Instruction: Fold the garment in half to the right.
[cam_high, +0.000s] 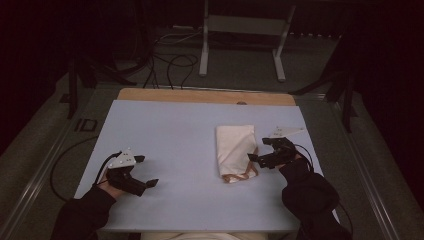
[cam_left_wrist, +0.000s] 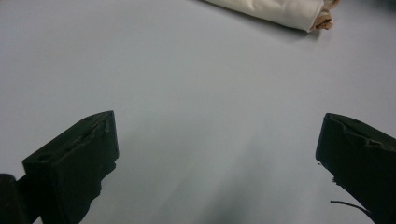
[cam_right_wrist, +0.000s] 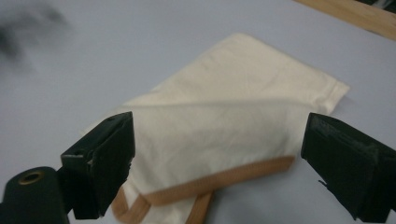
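Observation:
A folded cream cloth bag (cam_high: 234, 150) with tan straps lies flat on the pale blue tabletop (cam_high: 170, 145), right of the middle. My right gripper (cam_high: 258, 148) hovers at the bag's right edge, open, with nothing between its jaws. In the right gripper view the bag (cam_right_wrist: 233, 112) spreads between and beyond the jaws, and the tan straps (cam_right_wrist: 205, 189) lie nearest me. My left gripper (cam_high: 145, 171) stands open over bare tabletop at the front left, well apart from the bag. The left gripper view catches the bag's end (cam_left_wrist: 280, 10) far off at the top.
A wooden strip (cam_high: 205, 96) runs along the table's far edge. Beyond it are a dark floor, cables (cam_high: 170, 62) and the grey legs of a stand (cam_high: 240, 35). Metal rails (cam_high: 47, 165) flank the table.

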